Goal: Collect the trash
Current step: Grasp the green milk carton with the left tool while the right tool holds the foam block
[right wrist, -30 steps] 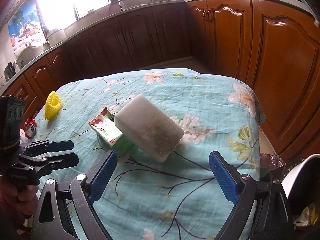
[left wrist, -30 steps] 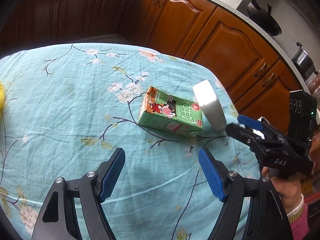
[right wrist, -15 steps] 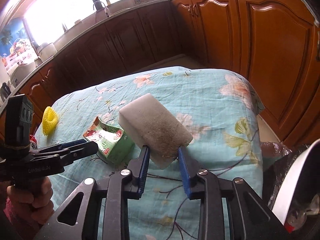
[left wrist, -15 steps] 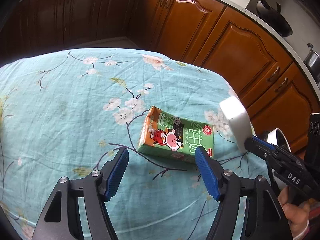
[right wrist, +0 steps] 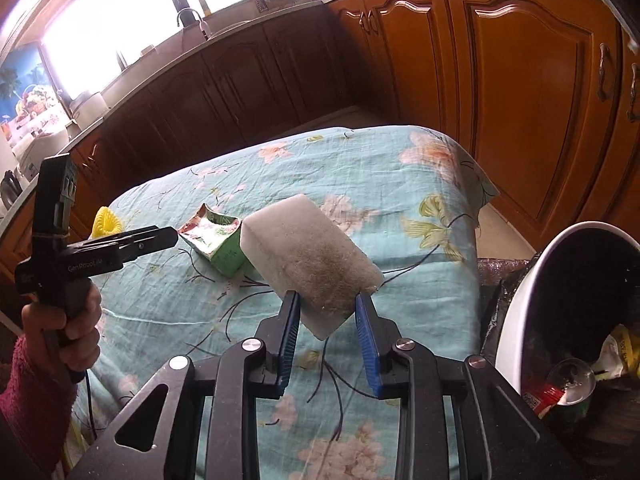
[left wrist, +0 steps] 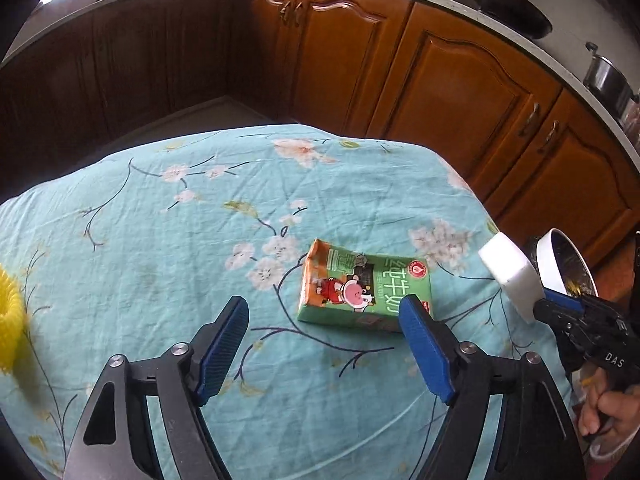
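Since the earlier frames, the right gripper (right wrist: 327, 312) has clamped onto the sponge (right wrist: 310, 256) and lifted it off the cloth (right wrist: 400, 184); the sponge now sits nearer the bin (right wrist: 520, 304) than before. In the right wrist view, lower centre, both blue pads press the near end of the white block, whose top face is soiled brown; the far end points toward frame centre, tilted up. In the left wrist view the same sponge (left wrist: 512, 276) appears at the right edge, held by the right gripper (left wrist: 548, 304) just in front of the bin (left wrist: 548, 256), a white-rimmed pail with a dark liner. Inside the bin, lower right of the right wrist view, lie a can (right wrist: 568, 388) and yellow wrappers.

Left gripper (left wrist: 324, 344): jaws opening, nothing between the pads; it stands over the cloth (left wrist: 160, 240) in the lower half of its own view. The carton (left wrist: 364, 292), green with a cartoon figure, lies flat on the cloth just beyond the right pad, its torn end toward the left of the frame. In the right wrist view the carton (right wrist: 216, 240) lies behind the sponge, left of centre, with the left gripper (right wrist: 160, 238) beside it, gripped by a hand (right wrist: 68, 320) in a red sleeve. A yellow ring (left wrist: 10, 320) rests at the left edge of the cloth. Wooden cabinets (left wrist: 440, 80) fill the background.
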`<state>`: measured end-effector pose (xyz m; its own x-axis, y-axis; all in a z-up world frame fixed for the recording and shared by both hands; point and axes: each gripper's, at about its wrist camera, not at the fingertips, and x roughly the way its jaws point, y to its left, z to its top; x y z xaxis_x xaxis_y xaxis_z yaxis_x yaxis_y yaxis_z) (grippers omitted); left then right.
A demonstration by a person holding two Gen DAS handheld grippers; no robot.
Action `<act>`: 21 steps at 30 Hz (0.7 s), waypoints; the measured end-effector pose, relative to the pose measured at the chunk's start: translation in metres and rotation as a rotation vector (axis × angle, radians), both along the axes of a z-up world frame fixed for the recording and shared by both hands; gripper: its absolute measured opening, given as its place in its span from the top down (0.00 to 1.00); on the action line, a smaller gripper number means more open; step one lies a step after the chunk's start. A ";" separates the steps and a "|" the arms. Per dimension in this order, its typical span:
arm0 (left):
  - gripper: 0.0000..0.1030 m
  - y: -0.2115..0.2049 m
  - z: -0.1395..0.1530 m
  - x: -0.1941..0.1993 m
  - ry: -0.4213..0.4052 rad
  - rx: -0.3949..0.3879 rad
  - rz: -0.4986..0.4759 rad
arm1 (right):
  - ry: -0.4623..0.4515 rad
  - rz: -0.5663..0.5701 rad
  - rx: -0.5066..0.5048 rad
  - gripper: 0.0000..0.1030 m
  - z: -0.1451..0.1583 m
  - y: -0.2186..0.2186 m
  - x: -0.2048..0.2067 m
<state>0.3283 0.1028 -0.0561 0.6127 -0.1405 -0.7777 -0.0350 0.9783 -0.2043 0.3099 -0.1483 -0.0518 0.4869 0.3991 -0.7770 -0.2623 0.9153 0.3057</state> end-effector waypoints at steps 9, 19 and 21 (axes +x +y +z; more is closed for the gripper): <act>0.23 -0.001 -0.026 0.035 0.049 -0.129 -0.027 | -0.005 -0.043 0.049 0.73 0.001 -0.012 -0.012; 0.23 -0.047 -0.017 -0.046 0.043 -0.106 -0.237 | -0.018 -0.097 0.068 0.76 0.008 -0.039 -0.029; 0.22 -0.045 -0.010 -0.046 0.016 -0.013 -0.224 | -0.016 -0.099 0.059 0.77 0.007 -0.041 -0.028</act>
